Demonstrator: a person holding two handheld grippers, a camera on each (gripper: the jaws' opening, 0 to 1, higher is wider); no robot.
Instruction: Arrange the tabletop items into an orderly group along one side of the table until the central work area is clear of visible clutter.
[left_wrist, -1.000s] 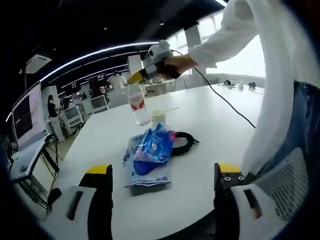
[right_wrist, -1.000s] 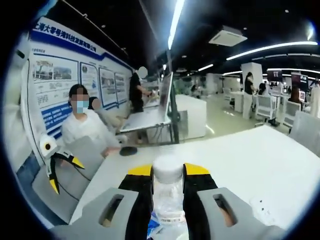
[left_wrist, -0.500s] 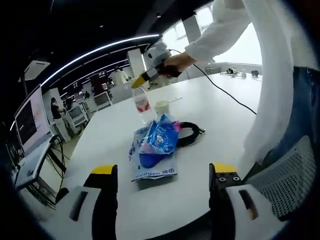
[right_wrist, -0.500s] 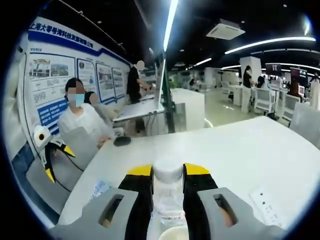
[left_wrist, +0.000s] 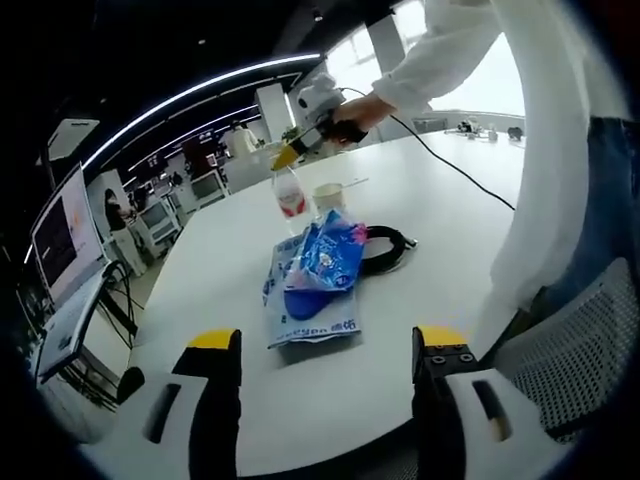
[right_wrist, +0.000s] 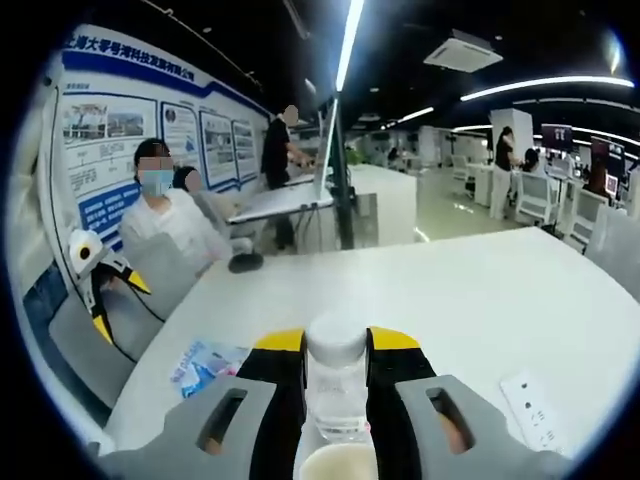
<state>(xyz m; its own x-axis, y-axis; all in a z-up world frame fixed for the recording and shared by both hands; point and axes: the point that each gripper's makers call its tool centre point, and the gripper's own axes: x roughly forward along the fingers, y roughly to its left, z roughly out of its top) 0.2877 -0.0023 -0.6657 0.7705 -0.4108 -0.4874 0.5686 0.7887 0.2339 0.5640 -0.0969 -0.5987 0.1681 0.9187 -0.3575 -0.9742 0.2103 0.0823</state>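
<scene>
The table (left_wrist: 250, 270) is smooth matt white; the snack bags (left_wrist: 318, 280) are glossy blue plastic film (crinkled), and the bottle (right_wrist: 336, 390) is clear plastic.

Wall posters (right_wrist: 120, 150) with blue headers hang behind a seated person (right_wrist: 170, 235) in white. A standing person (right_wrist: 280, 160) in dark clothing is at a rear desk. A monitor (left_wrist: 62, 235) stands beside the bench (left_wrist: 240, 280). A mesh chair (left_wrist: 570, 340) sits near the bench edge. Ceiling light strips (right_wrist: 350, 40) run overhead.
</scene>
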